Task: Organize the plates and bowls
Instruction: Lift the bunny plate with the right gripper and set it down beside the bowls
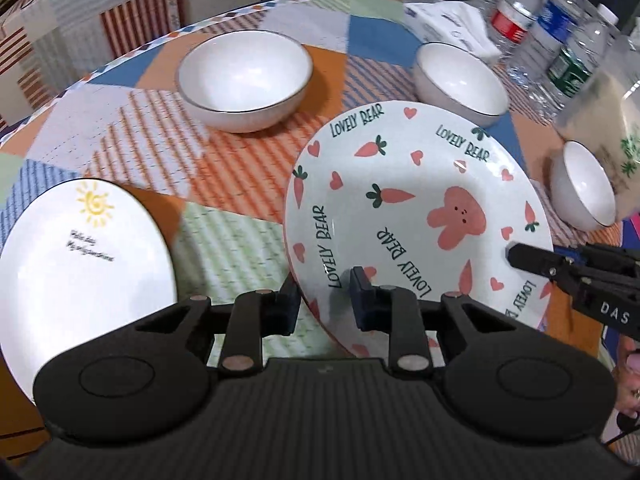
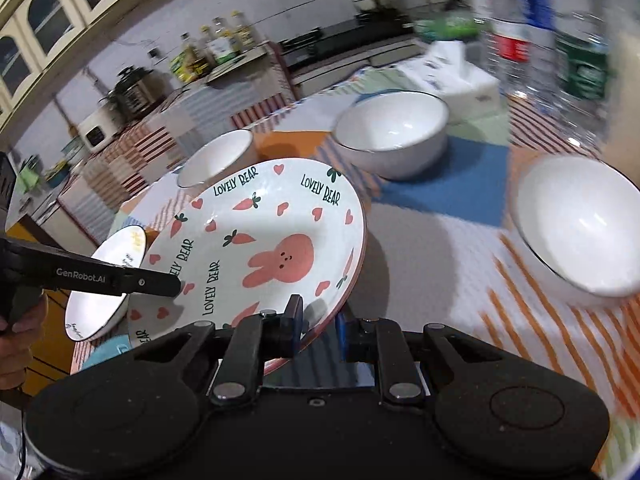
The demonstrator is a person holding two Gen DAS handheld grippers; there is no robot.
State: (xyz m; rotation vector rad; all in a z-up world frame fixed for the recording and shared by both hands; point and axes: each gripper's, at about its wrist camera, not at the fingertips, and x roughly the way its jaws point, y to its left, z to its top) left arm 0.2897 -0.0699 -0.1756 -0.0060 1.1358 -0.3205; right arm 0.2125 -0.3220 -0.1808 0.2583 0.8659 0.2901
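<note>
Two hand-held grippers clamp one rabbit plate (image 1: 408, 216) at its near rim: left hand-held gripper (image 1: 325, 300) on its left edge, right hand-held gripper (image 2: 318, 326) on its right. Plate tilted, apparently off the bench (image 1: 224, 168). Sun plate (image 1: 80, 264) lies to its left, nearest the left gripper; likely stacking target.

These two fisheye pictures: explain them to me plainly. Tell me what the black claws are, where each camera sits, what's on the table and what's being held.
The claws are hand-held two-finger grippers, one per hand, each carrying a camera looking along its fingers. In the left view, the left gripper pinches the near rim of the rabbit plate. In the right view, the right gripper pinches that plate's other edge, so both are shut on it. On the patchwork tablecloth sit a sun plate, three white bowls and water bottles.
</note>
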